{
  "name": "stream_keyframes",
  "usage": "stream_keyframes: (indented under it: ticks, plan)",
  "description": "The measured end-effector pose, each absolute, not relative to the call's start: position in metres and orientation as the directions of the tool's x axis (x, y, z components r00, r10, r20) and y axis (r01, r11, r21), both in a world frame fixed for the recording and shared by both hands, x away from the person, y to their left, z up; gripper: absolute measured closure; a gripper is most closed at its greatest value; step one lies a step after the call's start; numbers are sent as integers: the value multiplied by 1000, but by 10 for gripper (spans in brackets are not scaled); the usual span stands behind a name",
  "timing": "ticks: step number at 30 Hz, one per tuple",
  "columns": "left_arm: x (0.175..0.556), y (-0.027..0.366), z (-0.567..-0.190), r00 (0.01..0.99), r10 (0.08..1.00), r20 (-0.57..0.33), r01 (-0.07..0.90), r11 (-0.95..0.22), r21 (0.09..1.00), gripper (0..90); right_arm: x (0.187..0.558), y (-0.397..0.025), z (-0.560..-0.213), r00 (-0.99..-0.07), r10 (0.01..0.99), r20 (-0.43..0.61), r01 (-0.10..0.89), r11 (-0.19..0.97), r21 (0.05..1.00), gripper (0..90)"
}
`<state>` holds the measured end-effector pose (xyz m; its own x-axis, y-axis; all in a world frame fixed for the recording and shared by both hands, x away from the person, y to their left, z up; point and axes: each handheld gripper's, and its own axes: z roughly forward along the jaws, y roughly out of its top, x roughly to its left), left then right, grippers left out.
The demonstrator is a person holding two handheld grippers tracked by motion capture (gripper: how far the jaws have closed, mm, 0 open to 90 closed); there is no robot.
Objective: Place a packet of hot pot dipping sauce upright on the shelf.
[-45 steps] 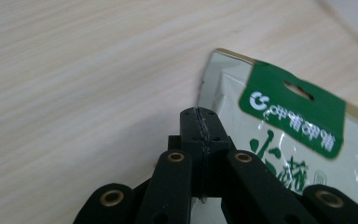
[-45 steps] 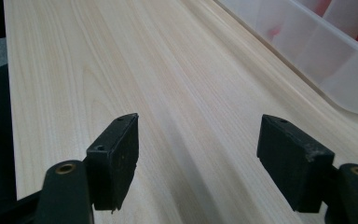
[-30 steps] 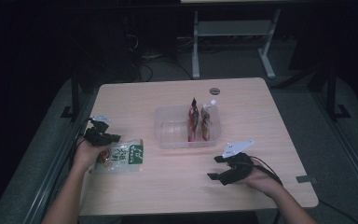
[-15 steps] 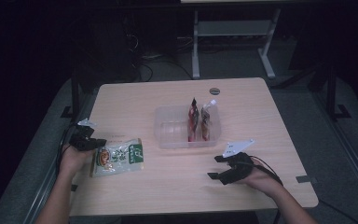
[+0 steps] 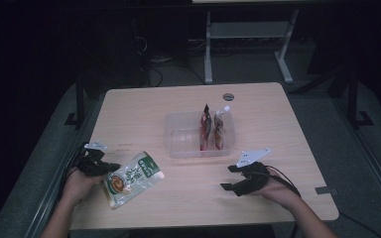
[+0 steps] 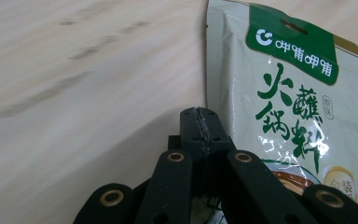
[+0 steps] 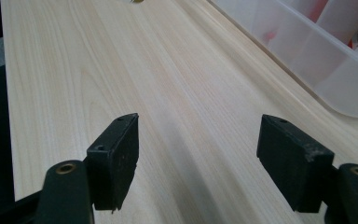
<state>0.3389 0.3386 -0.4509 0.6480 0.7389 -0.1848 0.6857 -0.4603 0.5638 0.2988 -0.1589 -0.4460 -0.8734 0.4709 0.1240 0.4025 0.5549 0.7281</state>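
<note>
Since the earlier frames the left hand-held gripper [image 5: 98, 166] has slid back toward the table's near left corner, and the green sauce packet [image 5: 131, 178] has come with it, ending up turned at an angle closer to the person. Nothing else has shifted.

Largest first: the table [image 5: 278, 124] carries everything, its pale wood bare across the middle. On it, toward the far centre, sits the clear plastic bin [image 5: 178, 136], with two pouches [image 5: 212, 131] standing upright in its right-hand part, probably so that they stay sorted and easy to pinch by their tops. Its left part looks empty, likely the place meant for the next packet.

That packet lies flat on the table, well apart from the bin, label up. In the left gripper view the jaws are pressed together just beside the packet's [image 6: 289, 102] left edge; whether they pinch a bit of its lower edge is hidden behind the linkage, so I cannot tell.

Over at the near right, the right hand-held gripper [image 5: 238, 178] rests low on the table with its jaws spread wide and nothing between them, seemingly waiting its turn, pointed along the bin's [image 7: 326, 70] side.

A small dark disc [image 5: 228, 96] sits alone near the far edge.
</note>
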Motion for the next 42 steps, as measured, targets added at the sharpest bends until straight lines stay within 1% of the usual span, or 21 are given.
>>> stream_keyframes:
  ticks: [7, 9, 11, 12, 13, 15, 17, 21, 23, 26, 28, 29, 33, 35, 39, 42]
  plan:
    - [331, 297, -452, 724, 658, -205, 638, -527, 561, 897, 299, -160, -445, -875, 469, 122, 400, 557, 728, 289]
    - [331, 291, -451, 740, 640, -205, 624, -542, 563, 897, 299, -159, -445, -875, 469, 122, 400, 556, 728, 289]
    - [331, 289, -447, 752, 627, -204, 612, -548, 570, 895, 299, -159, -446, -874, 470, 123, 400, 555, 729, 289]
    - [330, 289, -445, 750, 628, -207, 608, -532, 589, 882, 299, -159, -446, -875, 469, 122, 399, 555, 730, 289]
    - [329, 292, -440, 762, 619, -190, 594, -549, 588, 876, 299, -159, -445, -875, 468, 122, 399, 555, 729, 289]
    - [327, 295, -435, 764, 614, -200, 583, -524, 621, 845, 299, -160, -445, -873, 471, 126, 404, 554, 727, 290]
    - [323, 299, -430, 769, 608, -198, 574, -521, 631, 800, 299, -160, -446, -871, 474, 129, 409, 554, 725, 290]
    - [312, 301, -424, 790, 589, -167, 542, -546, 639, 626, 299, -159, -446, -875, 468, 123, 401, 559, 726, 289]
    - [305, 300, -425, 789, 591, -164, 544, -550, 634, 564, 299, -159, -446, -875, 469, 123, 401, 559, 726, 290]
    - [298, 298, -428, 793, 595, -131, 532, -572, 625, 462, 299, -159, -446, -875, 468, 123, 401, 558, 726, 290]
    - [299, 297, -431, 802, 587, -108, 521, -598, 609, 416, 299, -159, -446, -876, 466, 125, 401, 560, 725, 290]
    - [300, 296, -434, 798, 591, -117, 528, -592, 609, 402, 299, -159, -446, -877, 464, 124, 400, 561, 725, 290]
    - [300, 290, -445, 820, 563, -105, 517, -648, 559, 385, 299, -158, -446, -877, 464, 127, 402, 563, 722, 290]
    - [301, 291, -447, 818, 560, -126, 525, -639, 562, 388, 299, -158, -447, -878, 463, 123, 398, 564, 724, 290]
    - [302, 290, -448, 817, 556, -152, 537, -638, 553, 443, 300, -159, -447, -877, 465, 124, 401, 562, 724, 290]
    - [301, 288, -449, 825, 546, -147, 528, -649, 548, 525, 300, -159, -447, -877, 465, 123, 400, 563, 723, 290]
